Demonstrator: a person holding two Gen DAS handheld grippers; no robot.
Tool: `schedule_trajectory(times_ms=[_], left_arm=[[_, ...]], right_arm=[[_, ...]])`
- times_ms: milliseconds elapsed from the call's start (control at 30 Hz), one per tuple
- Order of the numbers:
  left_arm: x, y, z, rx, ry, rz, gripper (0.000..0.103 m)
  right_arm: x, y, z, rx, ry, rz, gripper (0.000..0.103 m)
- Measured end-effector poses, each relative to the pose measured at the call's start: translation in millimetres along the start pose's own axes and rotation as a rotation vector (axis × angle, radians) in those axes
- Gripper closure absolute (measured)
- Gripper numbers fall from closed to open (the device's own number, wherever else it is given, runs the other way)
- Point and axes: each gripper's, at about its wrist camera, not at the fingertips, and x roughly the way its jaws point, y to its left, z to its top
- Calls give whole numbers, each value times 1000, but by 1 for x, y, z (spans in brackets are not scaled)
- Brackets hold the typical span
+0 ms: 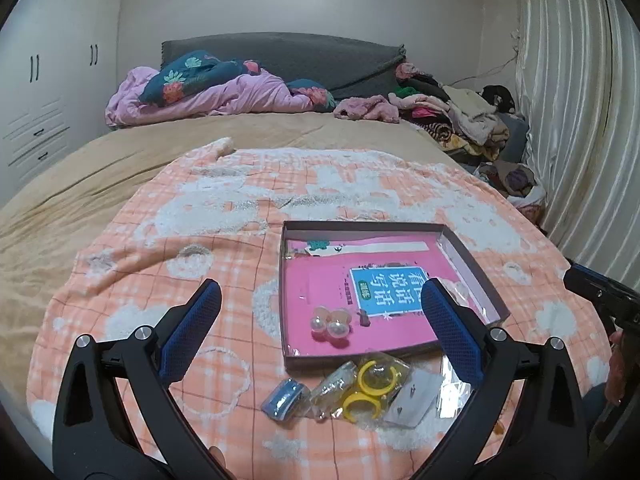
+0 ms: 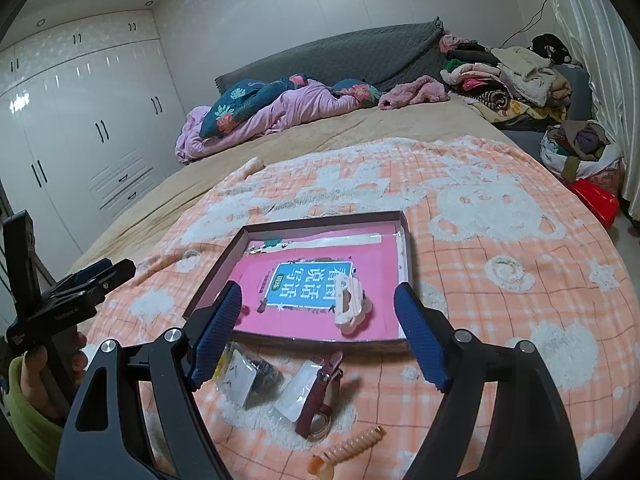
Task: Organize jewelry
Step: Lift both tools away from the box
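Bed covered by peach checked blanket [image 2: 500, 220] with white fluffy patches. Shallow dark-rimmed cardboard tray [image 2: 320, 218] on it, pink book inside. White plastic claw hair clip [image 2: 350, 304] lies in tray – long axis running toward headboard. Brown leather-strap wristwatch [image 2: 320, 392] on blanket before tray, strap pointing trayward. Left gripper [image 1: 320, 328] – spread wide, empty; right gripper [image 2: 318, 328] likewise.

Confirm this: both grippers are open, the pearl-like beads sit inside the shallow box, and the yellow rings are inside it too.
Not quite. The yellow rings lie in a clear packet on the blanket, outside the box, as the left wrist view shows. The beads are inside it.
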Motion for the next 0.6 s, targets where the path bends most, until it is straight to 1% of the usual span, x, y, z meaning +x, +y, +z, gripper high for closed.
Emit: schedule_trajectory(times_ms=[600], left_arm=[[-7,-3,-27,18,74,5,10]], right_arm=[[-10,10,-18,-23,39,5,25]])
